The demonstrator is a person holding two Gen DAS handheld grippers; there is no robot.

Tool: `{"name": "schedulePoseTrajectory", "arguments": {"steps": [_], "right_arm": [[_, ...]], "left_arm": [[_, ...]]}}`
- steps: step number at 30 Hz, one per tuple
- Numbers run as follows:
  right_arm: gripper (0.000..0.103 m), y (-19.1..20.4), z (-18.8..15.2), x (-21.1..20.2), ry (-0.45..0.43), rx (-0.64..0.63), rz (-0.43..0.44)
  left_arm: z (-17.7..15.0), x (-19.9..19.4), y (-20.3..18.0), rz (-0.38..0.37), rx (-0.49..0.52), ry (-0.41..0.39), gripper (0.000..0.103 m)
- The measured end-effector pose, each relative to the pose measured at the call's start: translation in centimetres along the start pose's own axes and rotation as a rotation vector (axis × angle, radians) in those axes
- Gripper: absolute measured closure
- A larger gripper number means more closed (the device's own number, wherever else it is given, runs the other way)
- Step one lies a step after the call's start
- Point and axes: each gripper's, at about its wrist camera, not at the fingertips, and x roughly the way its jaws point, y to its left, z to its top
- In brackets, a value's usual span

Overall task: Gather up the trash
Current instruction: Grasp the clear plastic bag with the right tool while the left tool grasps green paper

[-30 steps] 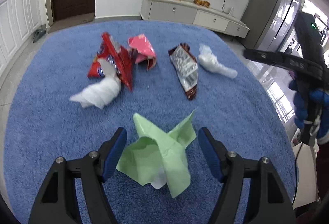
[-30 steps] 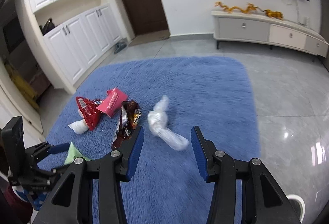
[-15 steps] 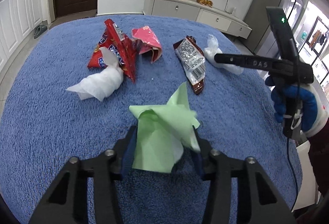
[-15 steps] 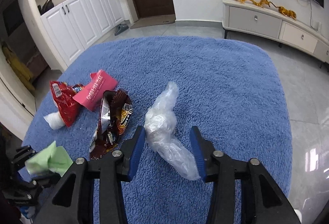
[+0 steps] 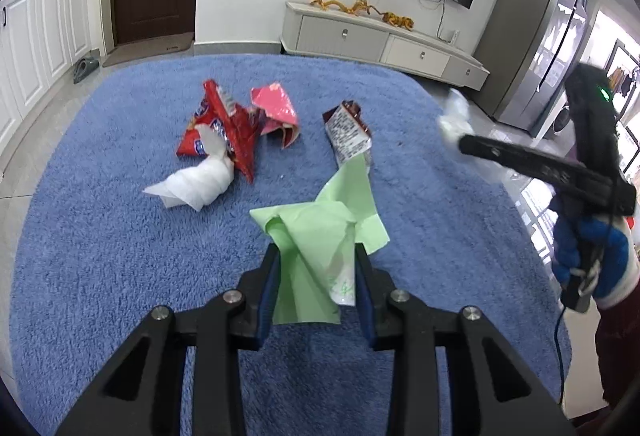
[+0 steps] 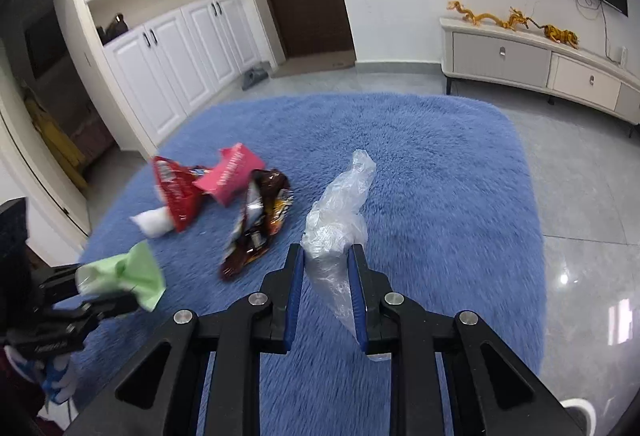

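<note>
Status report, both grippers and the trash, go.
Left gripper just closed on green paper. Right gripper just closed on clear plastic bag. Red wrapper, pink wrapper, brown wrapper, white tissue remain on rug. Nothing blocking.

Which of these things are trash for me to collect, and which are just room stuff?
Trash:
green paper, in left tool
clear plastic bag, in right tool
red wrapper
pink wrapper
brown wrapper
white tissue

Room stuff:
blue rug
TV cabinet
dragon ornaments

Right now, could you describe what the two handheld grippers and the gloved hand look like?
Both the left gripper and right gripper have black frames, silver bolts and blue-padded fingers. The right hand wears a blue-and-white glove; a thin cable hangs below it.
</note>
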Motion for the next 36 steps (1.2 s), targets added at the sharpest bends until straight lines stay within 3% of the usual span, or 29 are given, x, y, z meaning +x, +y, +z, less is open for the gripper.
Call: {"name": "schedulePoseTrajectory", "arguments": {"steps": [10, 17, 26, 36], "right_arm": [[0.081, -1.0, -4.2, -8.6, -0.096, 0.057, 0.014], [0.081, -3.4, -8.0, -14.2, -0.192, 0.157, -0.027], [0.081, -10.3, -13.5, -21.1, -0.279, 0.341, -0.193], [0.081, -17.9, -20.3, -24.6, -0.255, 0.535, -0.361]], "left_arm": [[1.3, -3.3, -3.1, 0.004, 0.036, -0.053, 0.071], [2.4, -4.7, -8.2, -0.059, 0.122, -0.069, 0.071], [3.7, -3.4, -17.6, -0.215, 0.246, -0.045, 0.071], [3.7, 2.6, -31.4, -0.352, 0.448, 0.061, 0.071]]}}
